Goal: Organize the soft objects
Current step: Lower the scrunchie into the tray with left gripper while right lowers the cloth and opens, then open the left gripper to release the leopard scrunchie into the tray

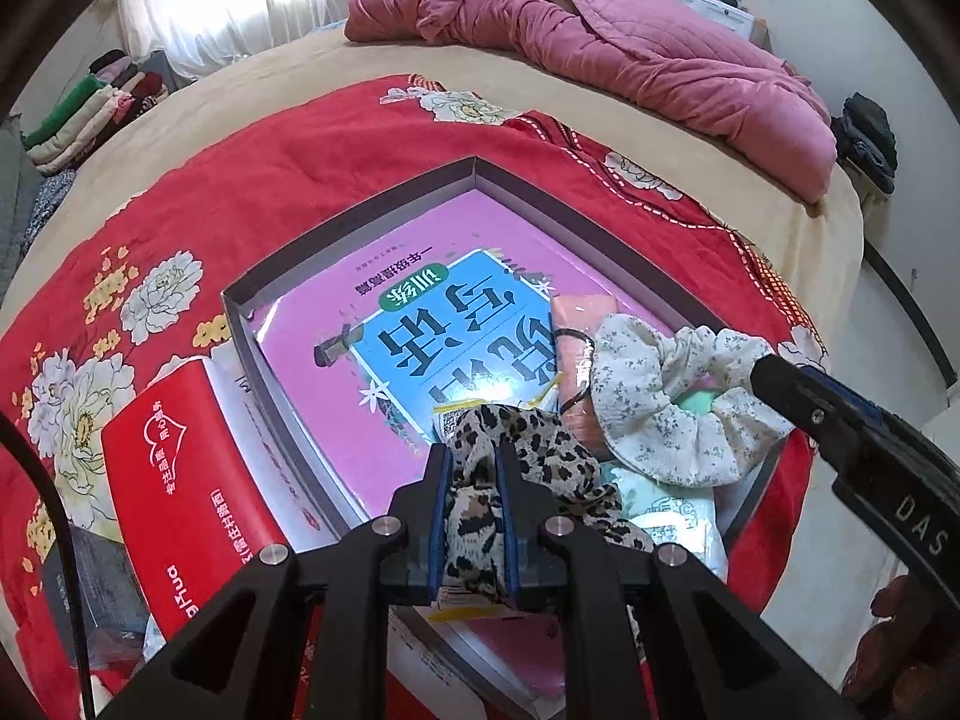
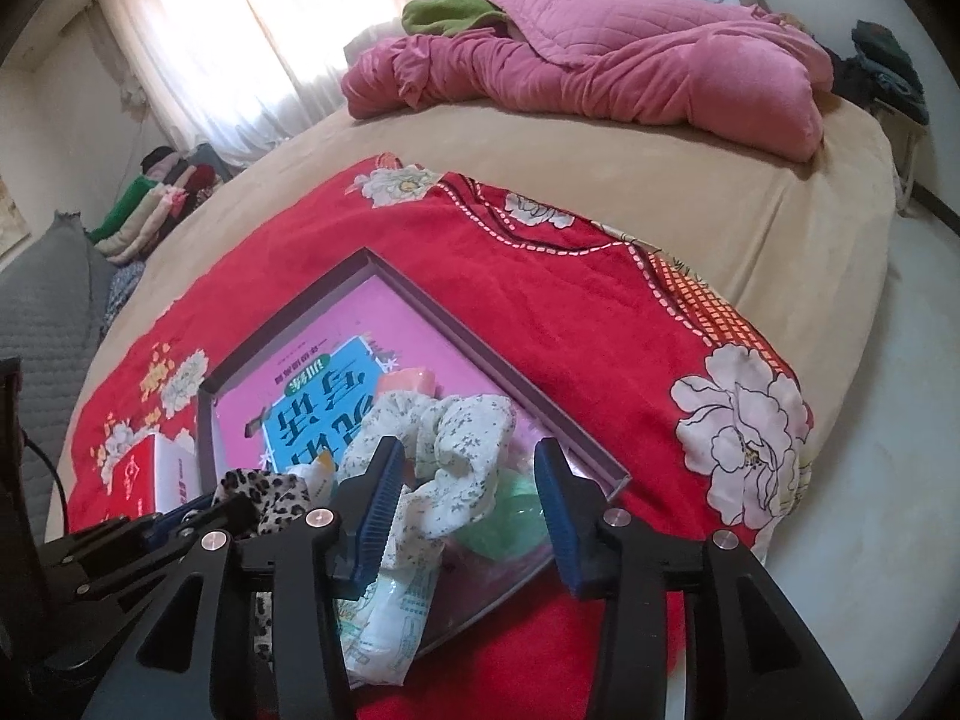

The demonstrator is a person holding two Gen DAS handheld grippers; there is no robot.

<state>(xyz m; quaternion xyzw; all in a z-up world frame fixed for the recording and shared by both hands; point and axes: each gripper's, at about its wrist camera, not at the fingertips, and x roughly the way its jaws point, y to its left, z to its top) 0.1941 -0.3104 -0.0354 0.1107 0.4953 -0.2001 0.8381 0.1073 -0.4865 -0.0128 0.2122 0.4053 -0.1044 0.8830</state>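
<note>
My left gripper [image 1: 474,462] is shut on a leopard-print scrunchie [image 1: 528,438], held over the near end of a shallow grey box [image 1: 360,210]. The leopard scrunchie also shows in the right wrist view [image 2: 270,492]. A white floral scrunchie [image 1: 660,396] lies in the box beside it. My right gripper [image 2: 468,468] is open, its jaws either side of the white floral scrunchie [image 2: 450,444]; it appears at the right of the left wrist view [image 1: 774,378]. A pink and blue book [image 1: 384,348] lies in the box.
The box sits on a red floral blanket [image 2: 570,312] on a tan bed. A red tissue pack [image 1: 174,480] lies left of the box. A pink quilt [image 1: 630,48] is heaped at the far end. Packets and a green item [image 2: 510,516] lie in the box's near corner.
</note>
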